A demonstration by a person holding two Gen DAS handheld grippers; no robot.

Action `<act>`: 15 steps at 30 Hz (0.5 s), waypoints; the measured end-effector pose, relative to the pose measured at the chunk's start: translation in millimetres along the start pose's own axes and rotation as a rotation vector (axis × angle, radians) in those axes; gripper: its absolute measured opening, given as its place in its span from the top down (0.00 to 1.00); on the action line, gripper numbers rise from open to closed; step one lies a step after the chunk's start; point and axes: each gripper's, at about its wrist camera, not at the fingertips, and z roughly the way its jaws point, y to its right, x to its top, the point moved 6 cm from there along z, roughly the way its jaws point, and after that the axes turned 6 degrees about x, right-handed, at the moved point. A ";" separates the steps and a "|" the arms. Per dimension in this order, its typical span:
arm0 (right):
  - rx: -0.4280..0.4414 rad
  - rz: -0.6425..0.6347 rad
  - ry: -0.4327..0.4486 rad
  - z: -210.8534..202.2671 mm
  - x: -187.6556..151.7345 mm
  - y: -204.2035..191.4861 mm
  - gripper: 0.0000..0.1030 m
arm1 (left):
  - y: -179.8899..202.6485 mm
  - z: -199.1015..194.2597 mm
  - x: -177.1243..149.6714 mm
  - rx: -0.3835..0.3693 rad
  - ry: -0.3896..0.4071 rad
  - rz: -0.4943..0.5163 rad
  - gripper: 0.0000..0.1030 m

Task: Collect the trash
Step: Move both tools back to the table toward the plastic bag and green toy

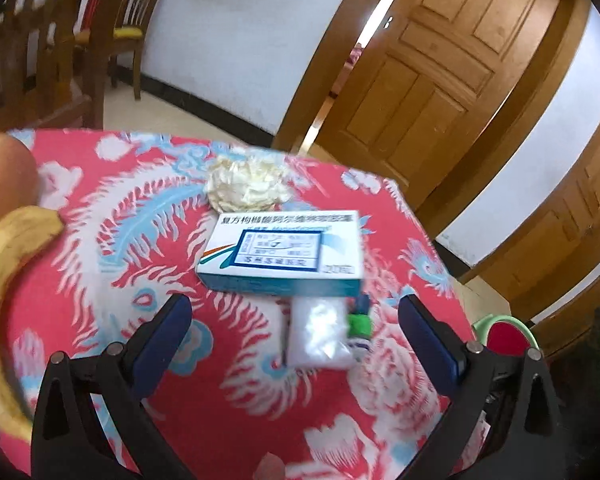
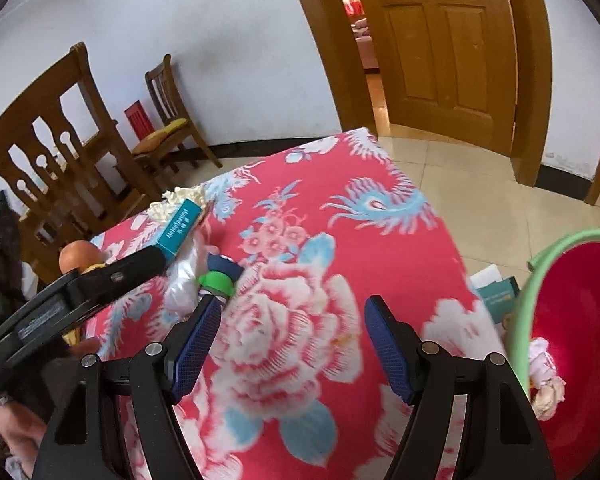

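A: So, from the left wrist view, what is in reach?

B: The left claw [image 1: 294,320] stands wide and empty above the desk [image 1: 112,240]. Between its pads lie a small white plastic bag [image 1: 318,336] and a green-capped bottle [image 1: 360,324], touching each other. Just beyond them sits a medicine box [image 1: 280,256], and behind that a crumpled tissue [image 1: 246,184]. A banana [image 1: 4,280] and a round fruit [image 1: 4,176] lie at the left edge.

A: And the right wrist view?

B: The right claw [image 2: 294,344] is open too, with nothing between its pads, only cloth below. The bottle [image 2: 216,280] is by its left pad. A red bin with a green rim [image 2: 528,320] stands past the desk's right edge, with scraps already inside.

A: Which step, then?

B: I judge it the approach for another pickup. The left claw should descend over the bag, close, and then carry it across to the bin.
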 end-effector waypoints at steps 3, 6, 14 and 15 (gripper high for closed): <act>0.000 -0.017 -0.004 6.2 2.3 -5.6 0.27 | -2.0 9.7 0.5 -0.021 0.002 -0.027 0.02; -0.010 -0.024 -0.026 14.6 1.1 -6.0 0.27 | -0.9 10.9 4.7 -0.054 0.025 -0.052 0.02; -0.009 -0.014 -0.029 15.1 1.1 -3.3 0.27 | -11.5 15.3 10.7 -0.080 0.024 -0.120 0.53; -0.008 -0.011 -0.027 14.8 0.8 -2.8 0.27 | -12.9 16.3 10.3 -0.069 0.014 -0.119 0.64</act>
